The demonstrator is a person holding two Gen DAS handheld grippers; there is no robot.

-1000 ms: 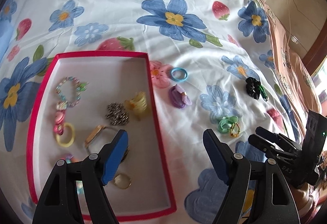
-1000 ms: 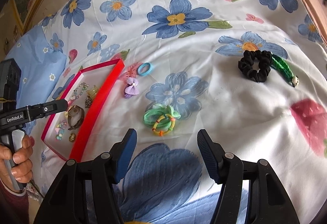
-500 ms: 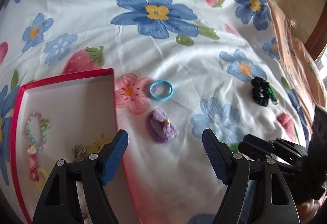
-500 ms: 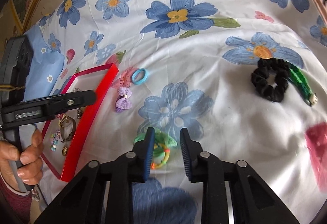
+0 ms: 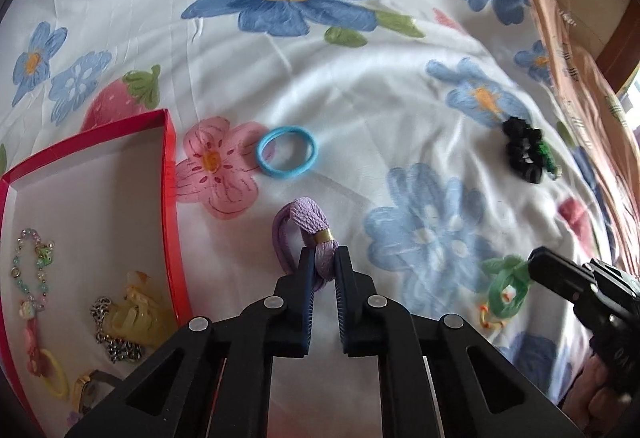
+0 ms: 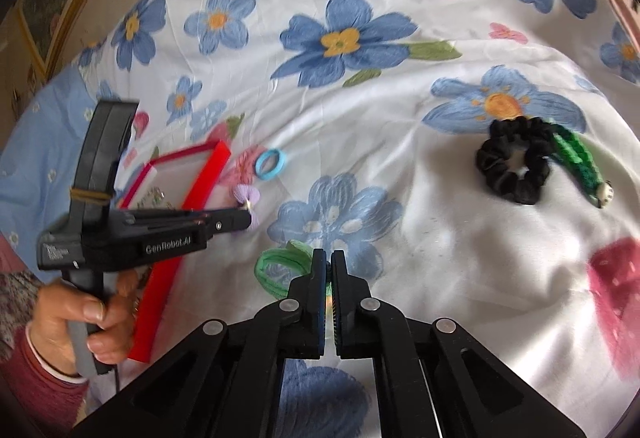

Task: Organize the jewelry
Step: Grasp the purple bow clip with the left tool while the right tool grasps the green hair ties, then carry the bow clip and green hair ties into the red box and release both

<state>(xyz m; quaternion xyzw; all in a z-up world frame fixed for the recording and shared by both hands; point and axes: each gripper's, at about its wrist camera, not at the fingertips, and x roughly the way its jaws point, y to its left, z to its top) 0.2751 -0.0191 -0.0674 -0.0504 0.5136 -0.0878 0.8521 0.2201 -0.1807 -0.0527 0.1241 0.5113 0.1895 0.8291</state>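
My left gripper (image 5: pixel 323 258) is closing its jaws on the purple bow hair tie (image 5: pixel 304 226), and the pads press its lower end; the tie lies on the flowered sheet just right of the red tray (image 5: pixel 170 174). My right gripper (image 6: pixel 327 262) is closing on the green hair tie (image 6: pixel 280 266), pinching its right side, with a small orange-yellow band under it. In the left wrist view the right gripper (image 5: pixel 536 266) grips that green hair tie (image 5: pixel 506 286). In the right wrist view the left gripper (image 6: pixel 244 222) sits at the purple bow (image 6: pixel 247 194).
The tray holds a bead bracelet (image 5: pixel 34 266), a yellow claw clip (image 5: pixel 134 314), a chain, a watch and other pieces. A blue hair ring (image 5: pixel 286 152) lies beyond the bow. A black scrunchie (image 6: pixel 512 166) and a green clip (image 6: pixel 576 158) lie far right. A hand (image 6: pixel 80 322) holds the left gripper.
The left gripper swung right from over the tray, sank to the purple bow and shut on it. The right gripper moved forward a little and shut on the green hair tie.
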